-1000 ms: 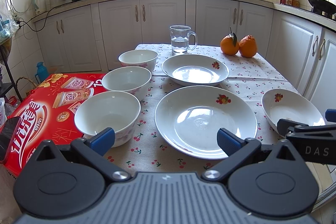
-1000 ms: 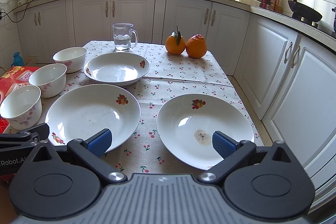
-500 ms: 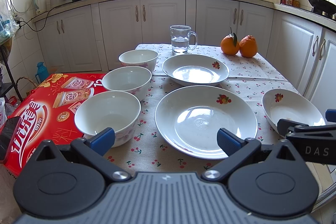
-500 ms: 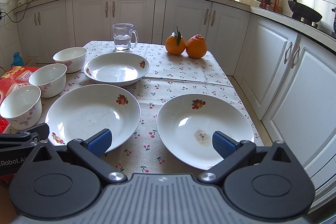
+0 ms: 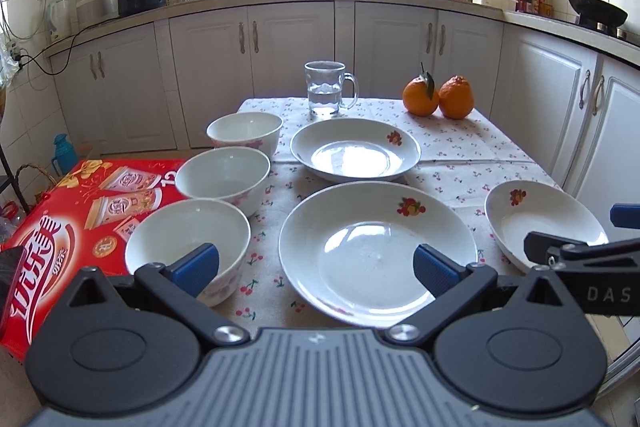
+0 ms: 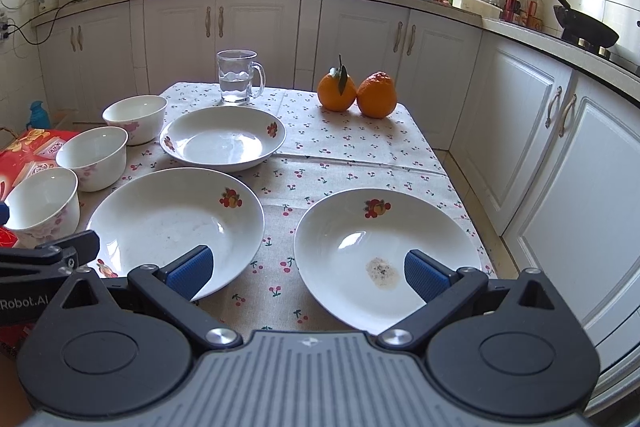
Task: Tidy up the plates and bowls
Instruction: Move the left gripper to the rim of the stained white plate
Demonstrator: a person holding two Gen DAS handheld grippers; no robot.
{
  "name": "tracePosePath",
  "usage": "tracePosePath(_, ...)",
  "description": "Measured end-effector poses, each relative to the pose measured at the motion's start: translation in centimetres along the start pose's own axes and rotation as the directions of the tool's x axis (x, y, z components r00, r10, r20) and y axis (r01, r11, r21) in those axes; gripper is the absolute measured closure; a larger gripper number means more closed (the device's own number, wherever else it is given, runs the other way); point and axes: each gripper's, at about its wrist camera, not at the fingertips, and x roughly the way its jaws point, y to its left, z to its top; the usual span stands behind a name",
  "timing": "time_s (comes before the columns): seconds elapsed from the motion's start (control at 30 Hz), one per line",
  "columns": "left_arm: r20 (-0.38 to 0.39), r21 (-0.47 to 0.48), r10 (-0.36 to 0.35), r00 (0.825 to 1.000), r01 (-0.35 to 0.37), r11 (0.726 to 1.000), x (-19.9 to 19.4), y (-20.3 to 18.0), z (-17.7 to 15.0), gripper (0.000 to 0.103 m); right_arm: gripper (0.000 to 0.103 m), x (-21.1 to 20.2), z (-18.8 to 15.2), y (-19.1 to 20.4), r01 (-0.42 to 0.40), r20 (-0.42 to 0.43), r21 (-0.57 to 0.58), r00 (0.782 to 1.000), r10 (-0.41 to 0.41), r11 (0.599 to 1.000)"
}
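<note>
On the cherry-print tablecloth (image 5: 460, 143), three white ceramic plates (image 5: 376, 251) and three white floral bowls (image 5: 188, 247) sat apart.
Left gripper (image 5: 316, 265) and right gripper (image 6: 306, 269) gaped, empty; only the right view revealed a stain in the near-right plate (image 6: 382, 271).

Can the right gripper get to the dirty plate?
Probably yes. The right gripper is open and holds nothing, and the dirty plate lies just ahead of its fingers with nothing between.

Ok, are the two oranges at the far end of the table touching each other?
Touching. In the right wrist view the leafed orange and the bumpy orange press side against side, no cloth showing between them; the left wrist view agrees.
</note>
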Motion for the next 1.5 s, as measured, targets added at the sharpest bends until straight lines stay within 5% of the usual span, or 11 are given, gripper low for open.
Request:
tracePosePath(0.53, 0.036, 0.073, -0.027, 0.999, 0.025, 0.997, 2.9, 0.0, 1.6, 0.001, 0.000, 0.7, -1.5, -7.6, -0.046, 0.009, -0.045, 0.999, 0.046, 0.998)
tracePosePath(0.83, 0.029, 0.115, -0.144, 0.989, 0.140, 0.983, 4.2, -0.9, 2.2, 0.001, 0.000, 2.9, -4.8, -9.5, -0.137, -0.087, -0.033, 0.987, 0.134, 0.990)
tracePosePath(1.1, -0.041, 0.179, -0.246, 0.969, 0.249, 0.952, 6.3, -3.0, 3.2, 0.001, 0.000, 5.6, -6.0, -10.0, -0.154, -0.146, -0.022, 0.978, 0.149, 0.988)
tracePosePath(1.4, -0.114, 0.291, -0.281, 0.953, 0.302, 0.908, 9.1, -6.4, 5.0, 0.001, 0.000, 7.7, -6.6, -10.8, -0.205, -0.157, -0.061, 0.968, 0.194, 0.977)
tracePosePath(1.5, -0.162, 0.304, -0.332, 0.929, 0.367, 0.879, 10.2, -7.5, 5.7, 0.001, 0.000, 8.0, -6.6, -11.2, -0.240, -0.150, -0.058, 0.962, 0.229, 0.969)
